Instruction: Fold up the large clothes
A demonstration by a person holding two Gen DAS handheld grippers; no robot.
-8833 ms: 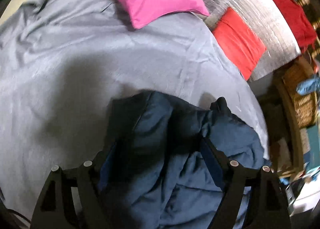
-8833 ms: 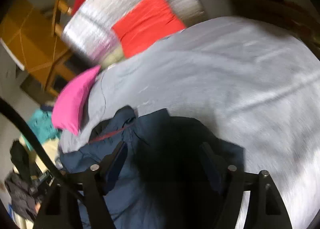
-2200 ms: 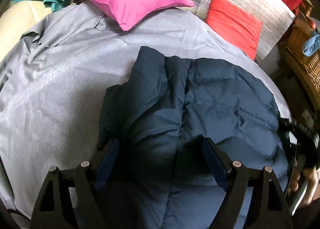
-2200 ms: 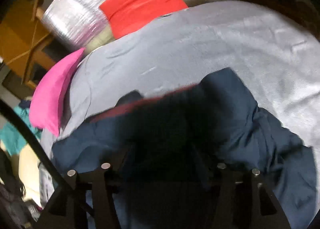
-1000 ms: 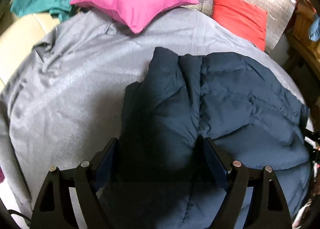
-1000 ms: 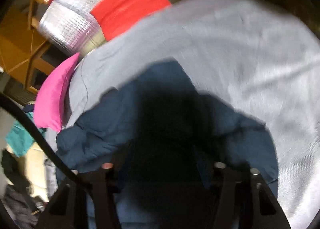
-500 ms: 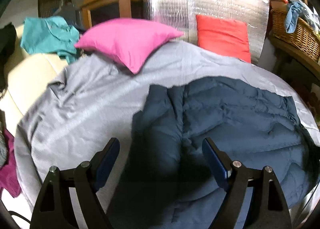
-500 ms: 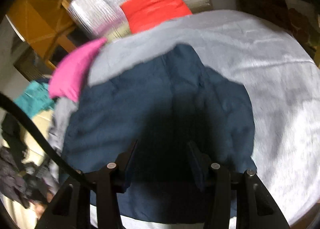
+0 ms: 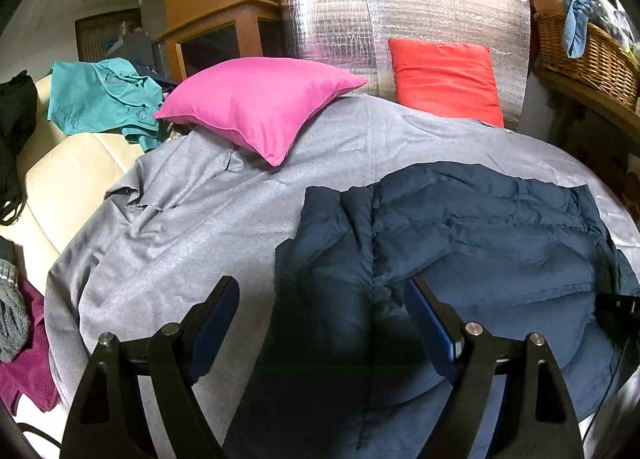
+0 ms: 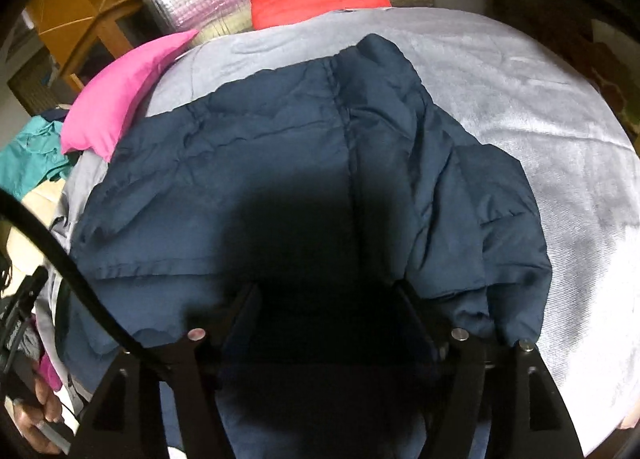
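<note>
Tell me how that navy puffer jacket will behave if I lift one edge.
The navy puffer jacket looks floppy: its creased quilted panels would probably sag and drag. Its puffy fill suggests lightness and springback. Its smooth shell may slip on the grey bedsheet.

We count one navy quilted jacket (image 9: 460,259) at lower right, two pillows: one pink pillow (image 9: 260,107) at upper center and one red pillow (image 9: 444,79) at upper right, one wicker basket (image 9: 588,47) at far right, and one teal garment (image 9: 100,99) at upper left.
</note>
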